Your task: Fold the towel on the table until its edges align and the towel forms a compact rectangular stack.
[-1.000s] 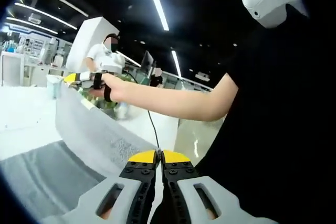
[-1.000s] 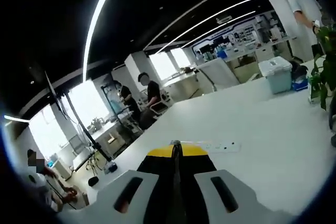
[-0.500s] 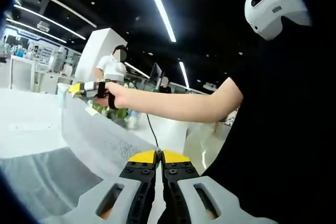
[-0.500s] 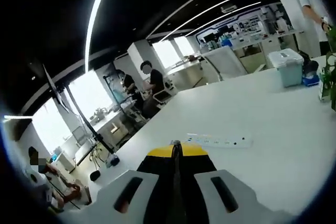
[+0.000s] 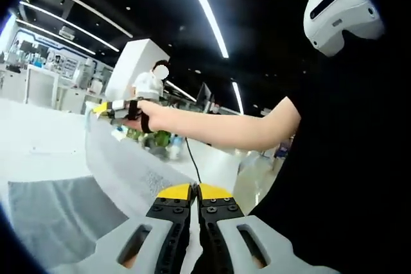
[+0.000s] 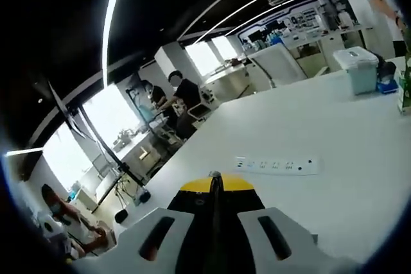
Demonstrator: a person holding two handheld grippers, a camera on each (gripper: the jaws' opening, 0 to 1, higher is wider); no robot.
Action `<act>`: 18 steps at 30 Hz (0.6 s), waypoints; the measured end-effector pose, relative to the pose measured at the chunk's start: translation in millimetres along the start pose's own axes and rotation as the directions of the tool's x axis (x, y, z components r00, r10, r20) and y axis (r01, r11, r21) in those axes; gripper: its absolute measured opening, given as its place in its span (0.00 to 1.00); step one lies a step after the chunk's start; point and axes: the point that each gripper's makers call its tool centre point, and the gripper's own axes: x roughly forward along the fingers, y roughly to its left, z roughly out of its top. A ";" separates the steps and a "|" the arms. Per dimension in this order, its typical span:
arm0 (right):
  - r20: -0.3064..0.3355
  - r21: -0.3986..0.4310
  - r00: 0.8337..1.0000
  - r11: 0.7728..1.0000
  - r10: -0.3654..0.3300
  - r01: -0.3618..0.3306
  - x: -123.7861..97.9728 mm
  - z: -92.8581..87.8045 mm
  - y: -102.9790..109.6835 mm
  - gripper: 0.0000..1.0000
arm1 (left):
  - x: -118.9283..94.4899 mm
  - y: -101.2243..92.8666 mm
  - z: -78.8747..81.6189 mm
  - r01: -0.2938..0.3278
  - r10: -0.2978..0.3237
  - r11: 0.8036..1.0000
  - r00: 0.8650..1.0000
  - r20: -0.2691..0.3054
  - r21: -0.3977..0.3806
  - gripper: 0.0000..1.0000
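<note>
A grey towel (image 5: 128,168) is held up off the white table (image 5: 38,149), stretched as a band between both grippers. My left gripper (image 5: 193,190) is shut on one end of its upper edge at the bottom of the left gripper view. The right gripper (image 5: 103,108), held in a person's hand, pinches the far end up at the left. A darker part of the towel (image 5: 58,216) hangs or lies below. In the right gripper view, the right gripper (image 6: 215,183) has its yellow-tipped jaws pressed together; the cloth between them is hidden there.
A white power strip (image 6: 276,165) lies on the table (image 6: 308,120) ahead of the right gripper. A lidded storage box (image 6: 363,68) and a plant (image 6: 403,91) stand far right. The person's forearm (image 5: 218,126) and black shirt (image 5: 334,158) are close on the right. People sit at desks beyond.
Both cameras have shifted. The power strip now sits larger and more central in the right gripper view. The hand with the right gripper appears slightly further right. The towel stays stretched between both grippers.
</note>
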 end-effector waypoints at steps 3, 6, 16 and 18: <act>-0.006 -0.001 1.000 1.000 0.005 -0.005 1.9 -0.3 2.0 0.00 | -5.3 3.4 0.9 -0.009 0.010 1.000 1.000 0.014 -0.014 0.02; -0.007 -0.004 1.000 1.000 0.013 -0.013 5.1 0.3 3.8 0.00 | -8.3 7.5 0.0 -0.019 0.020 0.999 1.000 0.022 -0.030 0.02; -0.060 -0.030 0.998 0.999 0.030 -0.032 20.3 -13.2 13.2 0.00 | -9.1 6.7 -11.8 -0.032 0.031 0.999 0.999 -0.016 -0.038 0.02; -0.066 -0.035 0.997 0.999 0.026 -0.029 23.6 -14.1 11.3 0.00 | -11.7 7.4 -12.8 -0.040 0.039 0.999 0.999 -0.023 -0.030 0.02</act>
